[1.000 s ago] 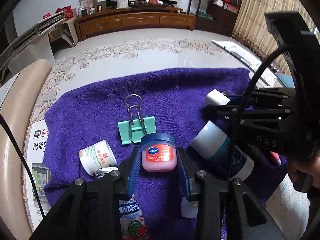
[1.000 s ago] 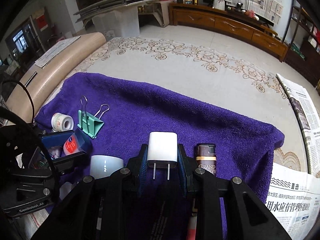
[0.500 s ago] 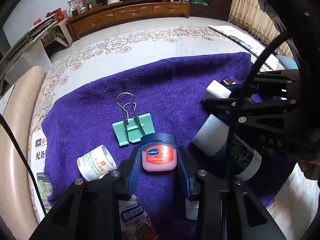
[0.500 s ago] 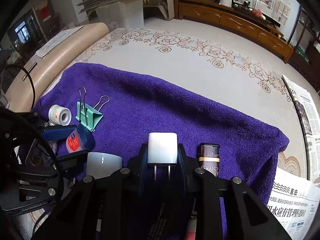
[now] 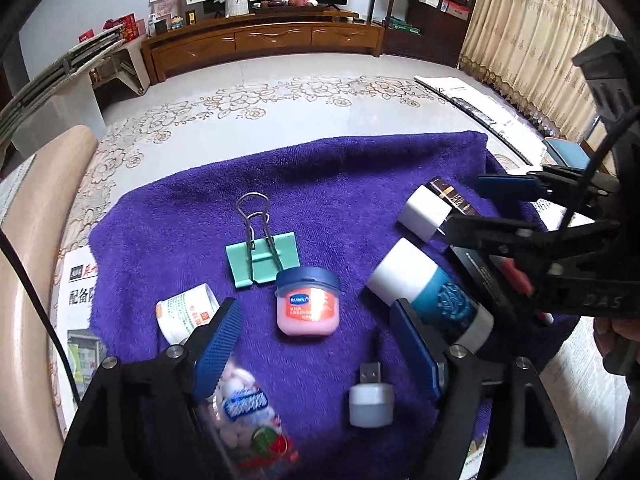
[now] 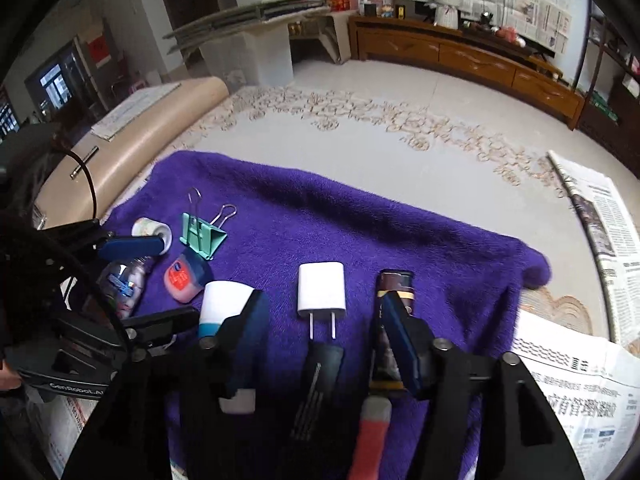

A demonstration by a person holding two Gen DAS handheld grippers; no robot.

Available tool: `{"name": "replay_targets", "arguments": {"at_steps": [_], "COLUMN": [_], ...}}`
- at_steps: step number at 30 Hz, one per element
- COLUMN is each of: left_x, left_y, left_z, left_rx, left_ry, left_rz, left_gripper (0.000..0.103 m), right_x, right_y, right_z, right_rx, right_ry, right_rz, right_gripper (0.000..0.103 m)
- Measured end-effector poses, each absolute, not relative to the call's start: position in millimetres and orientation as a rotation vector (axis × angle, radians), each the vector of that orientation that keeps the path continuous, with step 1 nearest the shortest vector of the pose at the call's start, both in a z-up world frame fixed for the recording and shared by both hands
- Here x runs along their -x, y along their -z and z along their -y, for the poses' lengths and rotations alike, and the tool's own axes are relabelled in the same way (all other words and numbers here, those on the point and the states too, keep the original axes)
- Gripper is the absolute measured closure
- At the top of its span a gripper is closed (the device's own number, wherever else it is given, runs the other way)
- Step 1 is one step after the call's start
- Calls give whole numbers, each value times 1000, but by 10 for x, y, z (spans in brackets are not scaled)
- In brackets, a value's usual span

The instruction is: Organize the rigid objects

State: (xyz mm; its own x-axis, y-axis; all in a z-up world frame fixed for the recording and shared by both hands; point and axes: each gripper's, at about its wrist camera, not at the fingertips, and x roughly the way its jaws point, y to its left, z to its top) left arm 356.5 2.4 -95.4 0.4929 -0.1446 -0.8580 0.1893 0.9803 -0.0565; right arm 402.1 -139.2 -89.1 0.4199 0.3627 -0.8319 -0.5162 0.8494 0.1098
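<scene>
A pink jar with a blue lid [image 5: 308, 306] stands on the purple towel [image 5: 328, 184], free between the fingers of my open left gripper [image 5: 320, 344]. It also shows in the right wrist view [image 6: 185, 276]. A white plug adapter [image 6: 321, 291] lies flat on the towel [image 6: 360, 236] just ahead of my open right gripper [image 6: 322, 320], prongs toward me. It shows in the left wrist view [image 5: 425, 212] too. A white-capped teal bottle [image 5: 428, 290] lies between the two grippers.
A green binder clip [image 5: 262, 258], a small white jar [image 5: 186, 312], a candy bottle [image 5: 244, 412], a small USB light [image 5: 370, 398] and a brown tube [image 6: 394, 288] lie on the towel. Newspapers [image 6: 576, 392] lie beside the towel. A beige roll [image 6: 120, 156] lies at its left.
Both grippers have opened. The pink jar and the white adapter, held before, now rest on the towel. Both grippers have drawn back a little.
</scene>
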Motion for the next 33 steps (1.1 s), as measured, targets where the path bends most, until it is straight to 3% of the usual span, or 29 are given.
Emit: {"name": "replay_targets", "arguments": {"at_steps": [4,6,8,10,19,33], "left_x": [-3419,-3333,-3200,-3014,-2105,-1088], "left_y": [821,737,620,505,322,276], "left_z": [-9,-29,-59,-85,-118,14], "left_rx": [-59,-46,-28,-15,98,88], "left_ry": [185,180,163,141,73,-50], "left_rz": [-1007,-994,-968,-943,-939,-929], "left_gripper": [23,18,2,0,0,0], "right_x": [-3903,-3779,-3649,-3475,-2489,-1348], "right_y": [737,639,555,465,182,207], "right_z": [1494,1558,1608,1676,1863,2144], "right_rx": [119,106,90,67,-8,-26], "right_ry": [-551,-545,-535,-517,-386,-172], "right_rz": [-978,-963,-950,-942,-920,-904], "right_gripper": [28,16,7,0,0,0]}}
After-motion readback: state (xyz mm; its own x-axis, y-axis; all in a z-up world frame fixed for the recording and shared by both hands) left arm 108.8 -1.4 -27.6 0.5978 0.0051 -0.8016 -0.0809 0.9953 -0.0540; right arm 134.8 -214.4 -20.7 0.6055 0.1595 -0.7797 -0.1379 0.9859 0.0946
